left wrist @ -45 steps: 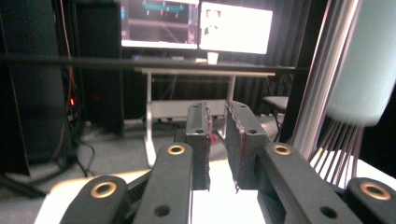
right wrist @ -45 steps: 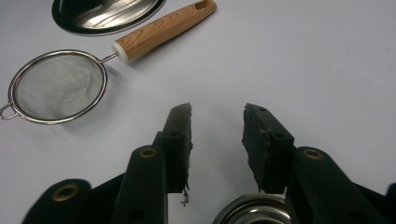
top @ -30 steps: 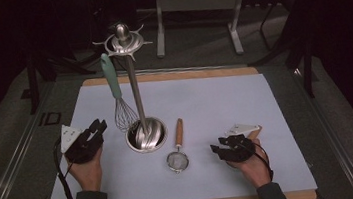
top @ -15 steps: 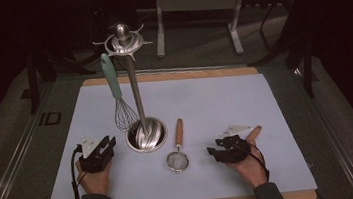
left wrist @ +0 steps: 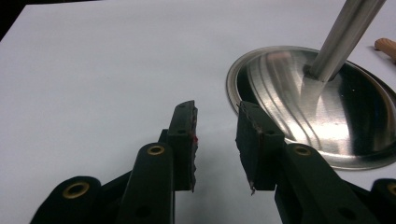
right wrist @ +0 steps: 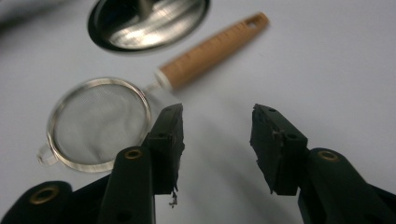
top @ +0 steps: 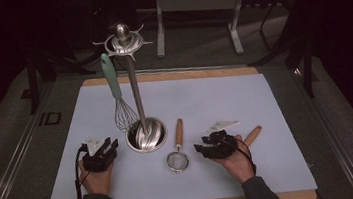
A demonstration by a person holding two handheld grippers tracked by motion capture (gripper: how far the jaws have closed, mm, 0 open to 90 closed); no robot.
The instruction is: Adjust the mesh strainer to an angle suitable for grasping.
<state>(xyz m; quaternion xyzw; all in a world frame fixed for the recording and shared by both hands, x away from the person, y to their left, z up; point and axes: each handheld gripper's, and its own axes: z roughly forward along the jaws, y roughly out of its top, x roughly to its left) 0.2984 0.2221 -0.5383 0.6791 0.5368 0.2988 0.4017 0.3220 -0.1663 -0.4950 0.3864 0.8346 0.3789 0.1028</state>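
Observation:
A steel utensil stand point(top: 146, 135) with a tall pole stands on the white mat point(top: 214, 95), and a mint-handled whisk point(top: 115, 94) hangs from its top. A small mesh strainer point(top: 177, 160) with a wooden handle lies right of the base. My left gripper point(top: 101, 151) rests low, just left of the base point(left wrist: 322, 107); its jaws have just been opening and nothing is between them point(left wrist: 215, 140). My right gripper point(top: 210, 145) sits right of the strainer point(right wrist: 98, 123), open and empty point(right wrist: 217, 135), its jaws having just closed a little.
A second wooden handle point(top: 252, 135) pokes out from behind my right hand. The mat lies on a wooden board point(top: 171, 75). Metal frame legs point(top: 194, 7) stand beyond the table's far edge, in the dark.
My left gripper has come down to the mat and shifted toward the stand's base. My right gripper has slid left toward the strainer, uncovering the wooden handle at its right.

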